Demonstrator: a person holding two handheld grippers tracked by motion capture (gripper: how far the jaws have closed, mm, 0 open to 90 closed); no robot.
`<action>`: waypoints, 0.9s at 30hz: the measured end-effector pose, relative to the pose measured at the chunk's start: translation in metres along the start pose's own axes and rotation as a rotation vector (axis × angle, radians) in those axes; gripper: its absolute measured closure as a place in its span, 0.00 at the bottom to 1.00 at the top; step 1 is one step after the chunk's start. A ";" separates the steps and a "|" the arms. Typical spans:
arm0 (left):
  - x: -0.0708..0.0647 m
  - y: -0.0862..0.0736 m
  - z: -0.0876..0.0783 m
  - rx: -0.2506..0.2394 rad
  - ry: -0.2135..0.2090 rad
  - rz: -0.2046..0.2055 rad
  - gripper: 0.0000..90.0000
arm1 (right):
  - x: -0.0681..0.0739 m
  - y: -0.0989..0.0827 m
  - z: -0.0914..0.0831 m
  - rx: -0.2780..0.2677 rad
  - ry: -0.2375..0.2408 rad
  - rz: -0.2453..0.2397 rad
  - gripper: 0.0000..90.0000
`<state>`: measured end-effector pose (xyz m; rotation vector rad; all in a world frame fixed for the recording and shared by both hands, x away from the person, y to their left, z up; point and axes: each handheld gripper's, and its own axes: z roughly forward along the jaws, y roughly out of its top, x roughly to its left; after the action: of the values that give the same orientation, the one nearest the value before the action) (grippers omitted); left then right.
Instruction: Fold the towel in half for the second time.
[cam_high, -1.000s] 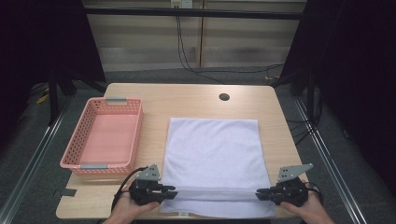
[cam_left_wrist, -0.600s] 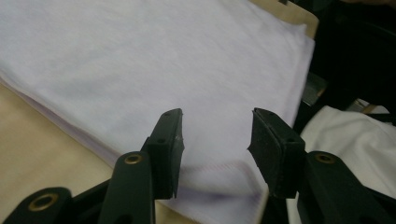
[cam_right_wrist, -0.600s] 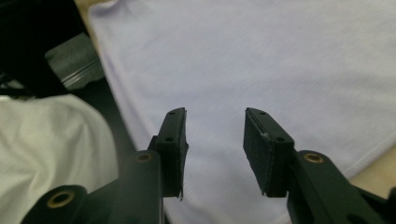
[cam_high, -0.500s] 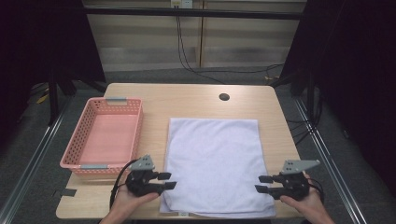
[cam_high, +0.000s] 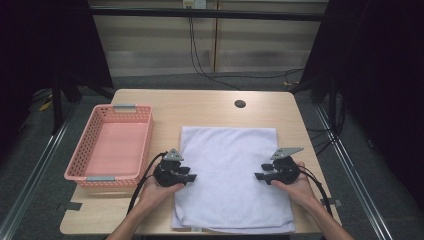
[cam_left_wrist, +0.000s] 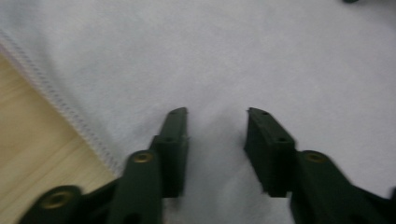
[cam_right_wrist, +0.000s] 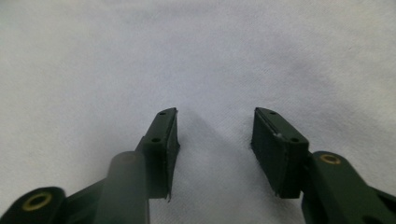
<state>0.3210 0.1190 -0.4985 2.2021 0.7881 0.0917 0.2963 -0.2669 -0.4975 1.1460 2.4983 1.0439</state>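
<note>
The towel's (cam_high: 232, 180) near edge is partly hidden by the forearms in the high view; it lies folded on the surface (cam_high: 200, 107), right of the basket (cam_high: 112, 145). The left tongs (cam_high: 192, 177) and right tongs (cam_high: 258, 176) hover over its side edges. The gripper views show both gaping, nothing between, left's just narrowing, right's just widening. Left gripper view alone shows the hem.
</note>
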 end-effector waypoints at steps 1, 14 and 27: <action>-0.001 -0.001 0.000 -0.001 -0.002 -0.001 0.72 | 0.002 0.000 0.000 0.005 -0.013 -0.017 0.64; -0.050 -0.026 -0.018 0.049 -0.067 0.057 0.90 | 0.025 -0.039 -0.041 0.064 0.097 -0.053 0.83; -0.057 -0.021 -0.035 0.048 -0.097 0.059 0.64 | 0.038 -0.049 -0.067 0.053 0.132 -0.065 0.68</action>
<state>0.2536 0.1198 -0.4785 2.2574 0.6789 -0.0049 0.2119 -0.2961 -0.4775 1.0341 2.6605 1.0753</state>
